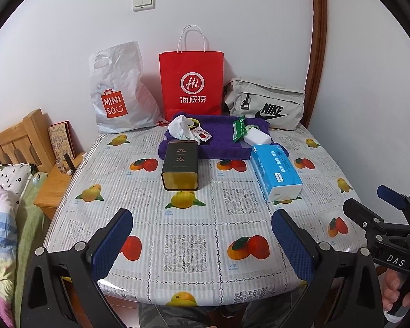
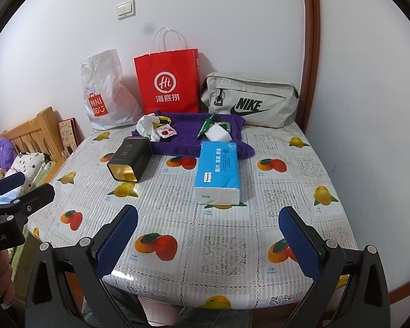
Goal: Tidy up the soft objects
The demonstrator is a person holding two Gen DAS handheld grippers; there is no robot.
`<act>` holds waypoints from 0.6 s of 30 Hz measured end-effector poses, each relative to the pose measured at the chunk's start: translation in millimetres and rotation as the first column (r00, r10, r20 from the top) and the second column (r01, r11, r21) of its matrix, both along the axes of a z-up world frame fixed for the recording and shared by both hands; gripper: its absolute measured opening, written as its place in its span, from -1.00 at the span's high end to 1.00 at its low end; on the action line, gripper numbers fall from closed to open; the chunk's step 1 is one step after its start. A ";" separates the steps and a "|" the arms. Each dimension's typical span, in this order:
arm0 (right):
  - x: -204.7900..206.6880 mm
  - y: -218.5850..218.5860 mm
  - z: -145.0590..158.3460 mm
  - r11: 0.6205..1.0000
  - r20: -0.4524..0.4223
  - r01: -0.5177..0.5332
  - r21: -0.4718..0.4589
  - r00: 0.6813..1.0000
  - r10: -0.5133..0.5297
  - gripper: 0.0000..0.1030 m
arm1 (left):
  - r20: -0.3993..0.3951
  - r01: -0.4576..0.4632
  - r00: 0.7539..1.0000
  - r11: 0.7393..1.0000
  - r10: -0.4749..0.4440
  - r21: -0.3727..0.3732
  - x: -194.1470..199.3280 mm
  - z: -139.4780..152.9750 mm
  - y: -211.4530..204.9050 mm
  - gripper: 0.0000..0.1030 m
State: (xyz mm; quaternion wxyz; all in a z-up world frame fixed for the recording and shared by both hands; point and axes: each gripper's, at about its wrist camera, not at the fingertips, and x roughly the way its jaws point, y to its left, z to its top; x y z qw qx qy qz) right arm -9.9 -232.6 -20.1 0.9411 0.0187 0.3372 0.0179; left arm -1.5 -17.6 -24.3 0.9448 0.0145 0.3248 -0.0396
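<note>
In both wrist views the lower frame is filled by the grippers' own black arms, which hide the near table edge. The left gripper point(image 1: 202, 242) has its blue pads wide apart and holds nothing; the right gripper point(image 2: 207, 242) is spread the same, also empty. The small items on the purple towel point(image 1: 218, 139), at centre frame, are hard to make out: a crumpled white cloth point(image 1: 179, 127), a strawberry-printed packet point(image 1: 202, 135), a green packet point(image 1: 239, 129) and a white block point(image 1: 257, 138). A blue tissue pack point(image 2: 218, 172) lies just in front of the towel, a dark tin point(image 1: 180, 165) on its side to its left. The table point(image 1: 191, 224) wears a fruit-printed plastic cover. Against the white wall stand a white plastic bag point(image 1: 117, 93), a red paper bag point(image 1: 191, 82) and a grey pouch point(image 2: 251, 101). A wooden headboard and bedding are cut off at the left edge.
</note>
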 end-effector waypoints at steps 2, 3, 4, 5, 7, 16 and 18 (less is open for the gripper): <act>0.0 0.0 -0.1 1.000 -0.001 -0.001 -0.001 1.000 0.001 -0.97 | -0.001 0.000 1.000 1.000 0.000 -0.001 0.1 0.0 0.0 -0.99; 0.0 0.1 0.0 1.000 0.000 0.000 0.000 1.000 0.000 -0.97 | -0.001 0.000 1.000 1.000 0.000 -0.001 0.1 0.1 0.1 -0.99; 0.1 0.0 0.0 1.000 0.000 -0.001 0.001 1.000 0.001 -0.97 | -0.001 0.000 1.000 1.000 0.000 0.000 0.1 0.0 0.1 -0.99; 0.0 0.1 0.0 1.000 -0.001 -0.003 0.000 1.000 0.003 -0.97 | -0.001 0.000 1.000 1.000 0.000 0.000 0.0 0.0 0.1 -0.99; 0.0 0.6 -0.4 1.000 -0.001 0.000 -0.001 1.000 0.000 -0.97 | -0.002 0.000 1.000 1.000 0.000 -0.001 0.2 0.2 1.1 -0.99; 0.2 0.4 -0.5 1.000 -0.001 -0.002 -0.001 1.000 0.002 -0.97 | -0.001 0.000 1.000 1.000 0.000 -0.001 -0.2 0.2 0.6 -0.99; 0.0 0.2 -0.6 1.000 -0.001 -0.001 -0.001 1.000 0.001 -0.97 | -0.001 -0.001 1.000 1.000 0.001 0.000 -0.1 0.1 0.8 -0.99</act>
